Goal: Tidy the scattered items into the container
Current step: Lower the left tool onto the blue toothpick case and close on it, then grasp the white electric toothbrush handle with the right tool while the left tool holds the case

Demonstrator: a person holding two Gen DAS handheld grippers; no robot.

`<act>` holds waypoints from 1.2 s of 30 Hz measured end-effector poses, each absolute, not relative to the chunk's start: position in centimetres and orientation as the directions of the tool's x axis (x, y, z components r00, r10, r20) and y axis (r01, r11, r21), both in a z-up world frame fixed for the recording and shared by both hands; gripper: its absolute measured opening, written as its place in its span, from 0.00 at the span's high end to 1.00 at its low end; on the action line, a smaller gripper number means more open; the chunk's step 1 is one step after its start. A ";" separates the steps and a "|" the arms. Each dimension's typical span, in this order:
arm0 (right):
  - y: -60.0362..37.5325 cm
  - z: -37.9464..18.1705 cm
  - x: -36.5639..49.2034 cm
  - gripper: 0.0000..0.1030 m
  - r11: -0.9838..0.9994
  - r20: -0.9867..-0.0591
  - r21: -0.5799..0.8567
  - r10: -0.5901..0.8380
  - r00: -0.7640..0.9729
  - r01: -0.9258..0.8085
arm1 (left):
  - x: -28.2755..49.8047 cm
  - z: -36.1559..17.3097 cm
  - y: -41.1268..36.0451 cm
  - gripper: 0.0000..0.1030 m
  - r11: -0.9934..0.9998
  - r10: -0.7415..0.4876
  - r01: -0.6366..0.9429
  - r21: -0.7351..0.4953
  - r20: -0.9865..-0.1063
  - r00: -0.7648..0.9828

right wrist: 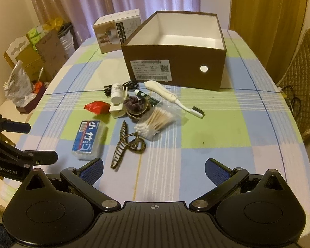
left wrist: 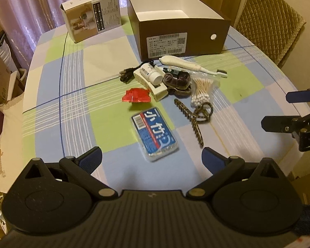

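Note:
An open brown box [left wrist: 184,35] [right wrist: 175,70] with a white inside stands at the table's far side, empty. In front of it lie scattered items: a white brush [left wrist: 186,63] [right wrist: 165,93], a white pill bottle [left wrist: 152,73] [right wrist: 116,93], a red wrapper [left wrist: 136,95] [right wrist: 97,107], a bag of cotton swabs [left wrist: 201,92] [right wrist: 155,122], a patterned hair clip [left wrist: 190,122] [right wrist: 122,146], and a blue tissue pack [left wrist: 155,134] [right wrist: 86,139]. My left gripper [left wrist: 152,161] is open just short of the tissue pack. My right gripper [right wrist: 154,172] is open over bare cloth, holding nothing.
A white product carton [left wrist: 92,15] [right wrist: 116,33] stands left of the brown box. A black cable [left wrist: 127,75], a white clip [left wrist: 153,86] and a dark scrunchie [left wrist: 177,80] sit in the pile. A quilted chair [left wrist: 268,20] is at the right; cardboard boxes [right wrist: 45,51] stand left of the table.

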State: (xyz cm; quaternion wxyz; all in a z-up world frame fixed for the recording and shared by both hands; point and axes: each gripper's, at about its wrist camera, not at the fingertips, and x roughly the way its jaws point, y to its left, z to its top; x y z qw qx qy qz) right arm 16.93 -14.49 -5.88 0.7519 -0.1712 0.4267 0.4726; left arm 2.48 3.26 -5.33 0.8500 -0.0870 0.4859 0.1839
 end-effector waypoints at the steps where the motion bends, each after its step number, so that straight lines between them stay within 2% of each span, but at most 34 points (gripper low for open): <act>1: -14.4 -6.1 17.4 0.02 0.494 -0.804 0.151 0.565 0.185 -0.856 | 2.8 -5.5 3.2 0.03 0.917 0.237 -0.398 0.042 -0.858 0.456; 13: -14.1 -7.9 20.5 0.02 0.448 -0.811 0.154 0.566 0.146 -0.881 | 5.5 -8.0 3.2 0.08 0.899 0.265 -0.434 0.060 -0.863 0.430; 18: -14.0 -8.7 21.6 0.02 0.436 -0.818 0.158 0.561 0.131 -0.886 | 6.5 -9.3 3.8 0.16 0.880 0.295 -0.470 0.074 -0.860 0.416; 36: -13.2 -10.0 25.2 0.02 0.425 -0.830 0.157 0.546 0.114 -0.891 | 9.7 -12.7 5.8 0.26 0.841 0.317 -0.531 0.097 -0.886 0.339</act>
